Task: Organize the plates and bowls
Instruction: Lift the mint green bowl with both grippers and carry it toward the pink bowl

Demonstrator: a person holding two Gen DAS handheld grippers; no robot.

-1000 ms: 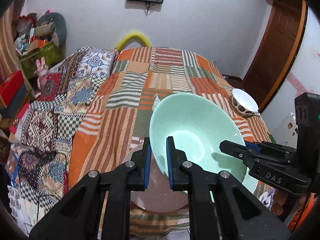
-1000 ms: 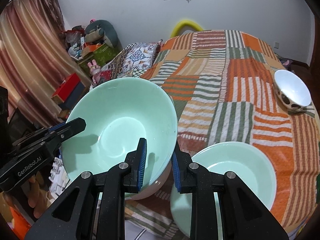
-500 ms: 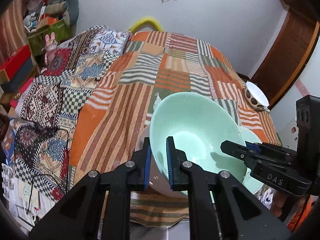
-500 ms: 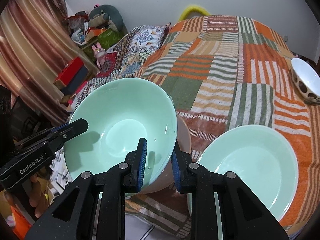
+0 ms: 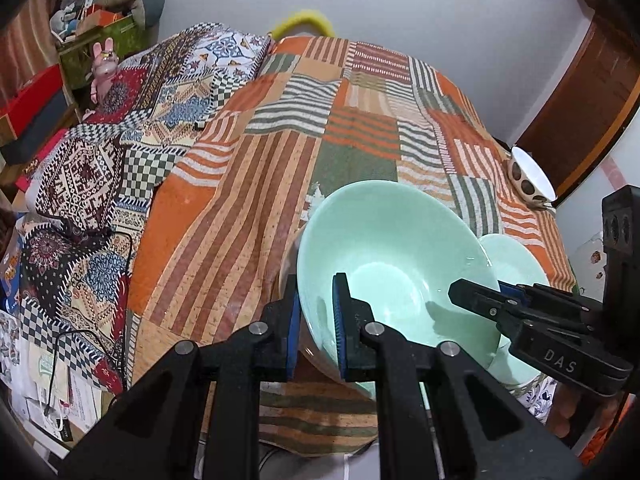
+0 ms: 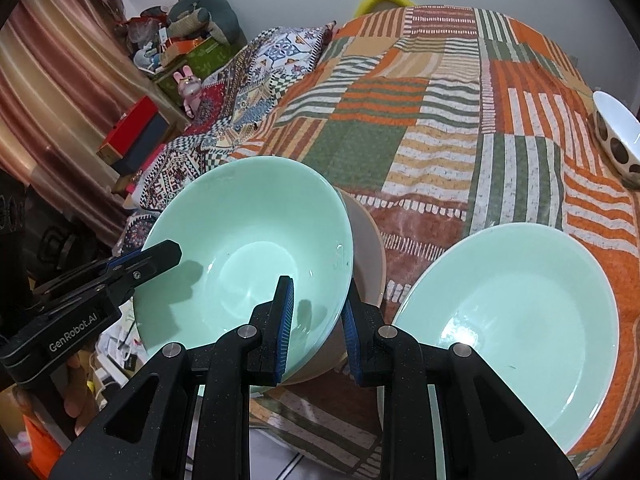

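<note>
A mint green bowl (image 5: pixel 394 268) is held between both grippers, tilted, above a beige plate (image 6: pixel 366 248) near the bed's front edge. My left gripper (image 5: pixel 316 320) is shut on the bowl's near rim. My right gripper (image 6: pixel 316 320) is shut on the opposite rim, and it shows in the left wrist view (image 5: pixel 476 300). The bowl also shows in the right wrist view (image 6: pixel 248 256). A second mint green bowl (image 6: pixel 508 316) sits on the bed to the right. A white bowl with brown spots (image 6: pixel 618 140) lies at the bed's far right edge.
The bed is covered by an orange and green striped patchwork quilt (image 5: pixel 320 128). A patterned pillow (image 5: pixel 180 80) lies at the left. Boxes and toys (image 5: pixel 100 20) crowd the left corner. A wooden door (image 5: pixel 580 100) stands at the right.
Both grippers have lifted the green bowl up and back toward the bed's front edge. The second green bowl and the beige plate have come more into view.
</note>
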